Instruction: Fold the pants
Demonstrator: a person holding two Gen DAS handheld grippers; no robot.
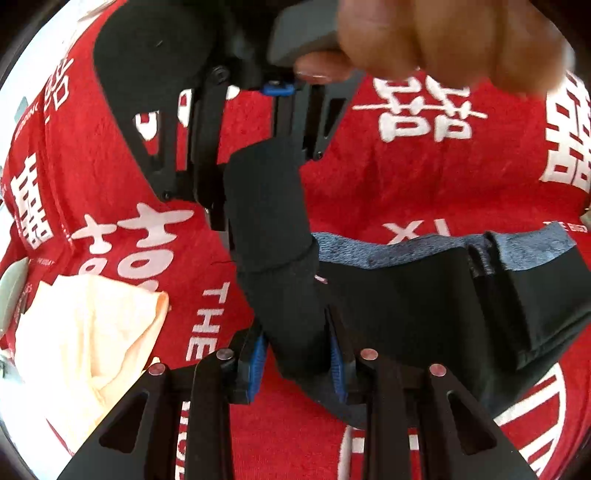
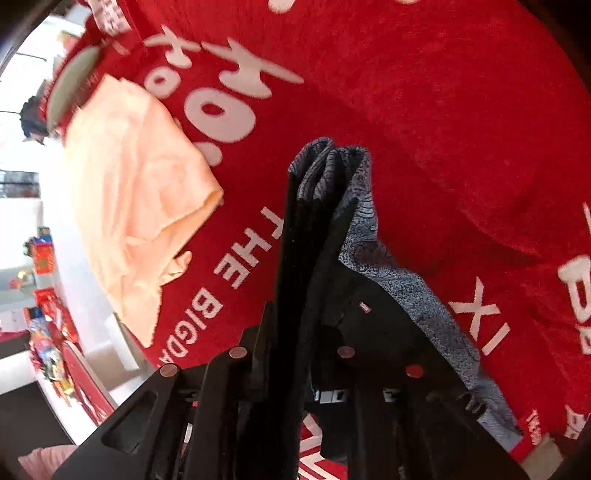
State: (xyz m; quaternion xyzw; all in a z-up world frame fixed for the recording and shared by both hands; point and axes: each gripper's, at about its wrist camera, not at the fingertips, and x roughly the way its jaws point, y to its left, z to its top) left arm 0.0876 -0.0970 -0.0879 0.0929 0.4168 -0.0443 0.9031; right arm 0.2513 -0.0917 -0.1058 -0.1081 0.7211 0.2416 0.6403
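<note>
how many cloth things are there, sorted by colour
black with grey lining: 1, the pants, held in both grippers
peach: 1, a crumpled garment beside them
red with white lettering: 1, the cloth spread under everything
total: 3

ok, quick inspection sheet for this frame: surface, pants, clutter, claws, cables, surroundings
Surface: red cloth with white lettering, wrinkled.
Job's things: black pants with grey lining, bunched and lifted between both claws, not yet folded flat.
Clutter: peach cloth lying crumpled to one side on the red cloth.
Grippers: left claw shut on the pants; right claw shut on the pants, a hand on its handle.
Cables: nothing seen.
Surroundings: bright room beyond the edge, colourful red boxes at the far left; blurred.
</note>
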